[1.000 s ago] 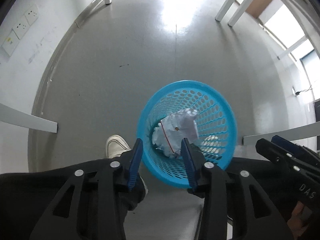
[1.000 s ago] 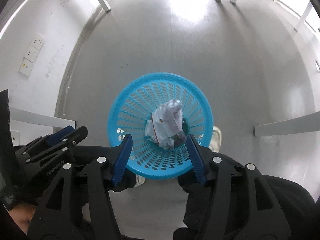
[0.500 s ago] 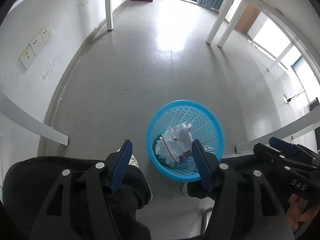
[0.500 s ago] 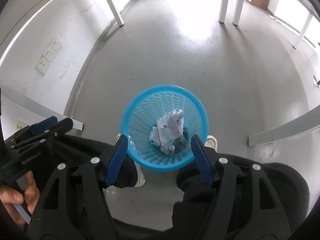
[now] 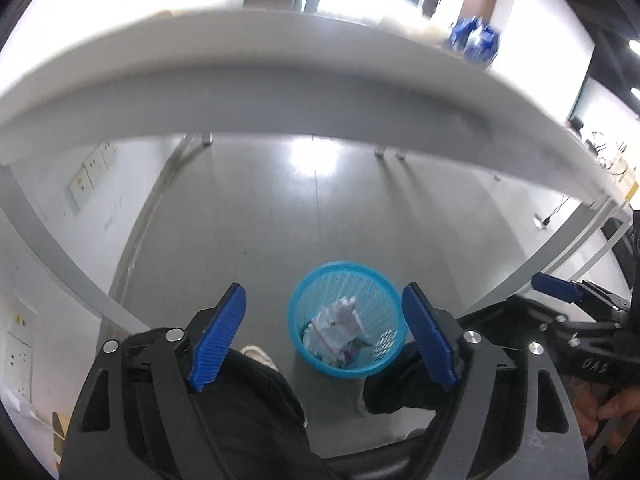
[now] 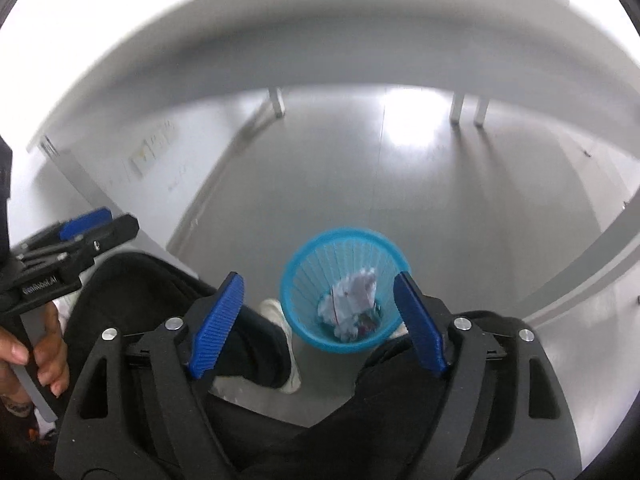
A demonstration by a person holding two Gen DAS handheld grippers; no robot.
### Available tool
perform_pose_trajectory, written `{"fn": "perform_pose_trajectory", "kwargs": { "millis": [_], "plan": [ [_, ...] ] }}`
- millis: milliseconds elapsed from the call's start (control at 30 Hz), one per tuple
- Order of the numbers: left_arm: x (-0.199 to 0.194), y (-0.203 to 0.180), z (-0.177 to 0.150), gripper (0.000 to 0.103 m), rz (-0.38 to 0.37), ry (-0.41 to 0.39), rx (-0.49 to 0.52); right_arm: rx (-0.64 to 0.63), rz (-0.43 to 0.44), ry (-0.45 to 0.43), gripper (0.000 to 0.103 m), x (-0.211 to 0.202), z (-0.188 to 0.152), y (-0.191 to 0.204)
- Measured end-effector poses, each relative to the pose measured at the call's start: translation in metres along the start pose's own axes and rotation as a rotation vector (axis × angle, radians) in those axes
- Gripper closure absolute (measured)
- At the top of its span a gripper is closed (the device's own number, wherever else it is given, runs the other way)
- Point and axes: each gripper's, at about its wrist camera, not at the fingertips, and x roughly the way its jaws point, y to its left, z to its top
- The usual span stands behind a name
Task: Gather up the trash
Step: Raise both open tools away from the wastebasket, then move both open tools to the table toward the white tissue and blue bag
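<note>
A blue perforated trash basket (image 5: 382, 286) stands on the grey floor far below, holding crumpled white paper (image 5: 338, 326) with a red line on it. It also shows in the right wrist view (image 6: 298, 280), with the paper (image 6: 356, 292) inside. My left gripper (image 5: 324, 338) is open and empty, high above the basket. My right gripper (image 6: 318, 322) is open and empty too, also high above it. The right gripper shows at the right edge of the left wrist view (image 5: 576, 320), and the left one at the left edge of the right wrist view (image 6: 80, 236).
A white table edge (image 5: 280, 92) curves across the upper view, also in the right wrist view (image 6: 320, 48). The person's black trousers (image 5: 248, 400) and white shoes (image 6: 282, 320) flank the basket. Table legs (image 6: 464, 110) stand farther back; a wall with sockets (image 5: 90, 174) is left.
Both grippers have risen well above the basket, which now looks much smaller. The table edge has come into view at the top. Both jaws have opened wider.
</note>
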Motion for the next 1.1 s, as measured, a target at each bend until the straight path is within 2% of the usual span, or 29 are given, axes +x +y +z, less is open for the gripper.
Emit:
{"fn": "perform_pose_trajectory", "kwargs": {
  "millis": [67,133,233,367,500,600,867,1100],
  "plan": [
    [-0.020,0.000,0.002,0.020,-0.009,-0.059,-0.012,0.016,0.004,-0.048,0.025,-0.021,0.003,-0.001],
    [-0.037,-0.003,0.002,0.013,-0.024,-0.104,-0.010,0.031,0.003,-0.095,0.023,-0.042,0.006,-0.002],
    [-0.063,-0.012,0.008,0.007,-0.044,-0.159,0.024,0.038,0.007,-0.160,0.018,-0.072,0.011,-0.001],
    [-0.089,-0.028,0.008,0.006,-0.039,-0.226,0.113,0.025,0.009,-0.221,0.011,-0.102,0.020,0.004],
    [-0.103,-0.036,0.012,0.006,-0.039,-0.251,0.137,0.033,0.023,-0.282,0.009,-0.129,0.031,0.003],
    [-0.114,-0.035,0.020,0.006,-0.027,-0.293,0.120,0.034,0.025,-0.309,0.009,-0.137,0.039,0.006],
    [-0.127,-0.031,0.056,0.006,-0.014,-0.316,0.133,0.053,0.020,-0.365,0.009,-0.156,0.063,-0.003],
    [-0.126,-0.025,0.097,0.006,-0.030,-0.341,0.133,0.069,0.020,-0.393,0.009,-0.150,0.102,-0.011]
  ]
}}
